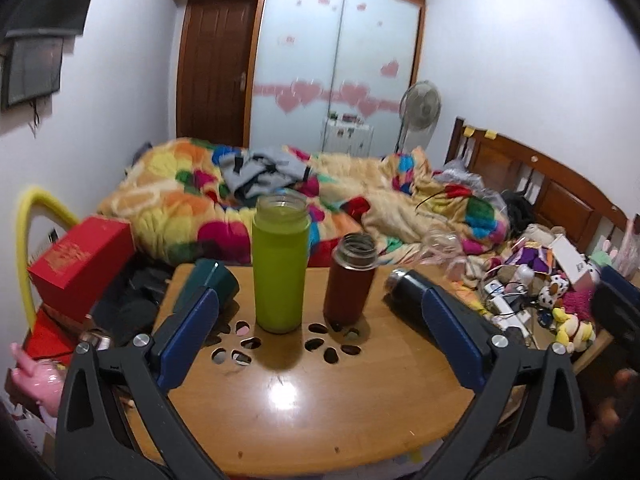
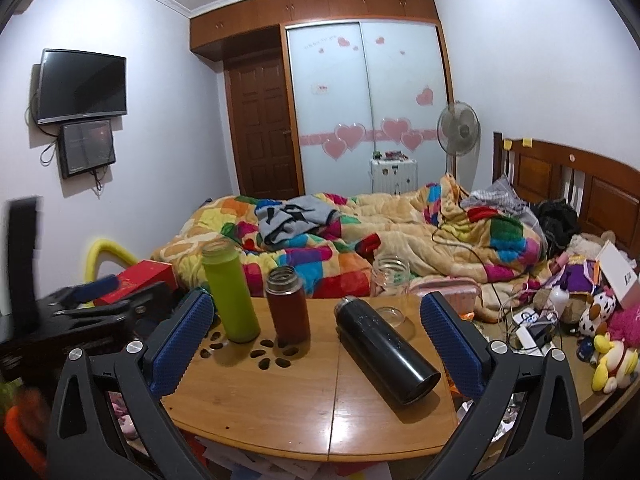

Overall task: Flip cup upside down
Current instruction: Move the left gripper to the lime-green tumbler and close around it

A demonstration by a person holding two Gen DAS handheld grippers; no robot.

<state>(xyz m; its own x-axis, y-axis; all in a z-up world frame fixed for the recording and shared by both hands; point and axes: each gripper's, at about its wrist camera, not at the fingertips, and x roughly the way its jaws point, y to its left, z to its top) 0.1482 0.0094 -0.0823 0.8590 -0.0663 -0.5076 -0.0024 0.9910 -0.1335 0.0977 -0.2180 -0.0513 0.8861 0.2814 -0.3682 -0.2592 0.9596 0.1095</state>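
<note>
While both grippers, left [image 1: 320, 312] and right [image 2: 316, 320], gape empty: worktop [image 2: 280, 408] bears upright green cup [image 2: 230, 294], brown cup [image 2: 287, 304], black cup [image 2: 386, 354] lying flat.

Glossy varnished wood on the tabletop [image 2: 280, 408], glare on its sheen. Smooth black metal-look shell on the lying flask [image 2: 386, 354]. Clear glass jar [image 2: 391, 286]. Matt green bottle [image 1: 280, 268]. Textured blue rubbery pads [image 2: 182, 342] on black matt plastic. Fleecy cloth blanket [image 2: 400, 232].

Wooden table [image 2: 280, 408] carries green bottle [image 2: 230, 292], brown bottle [image 2: 287, 308], black flask [image 2: 386, 354], glass jar [image 2: 392, 292].
</note>
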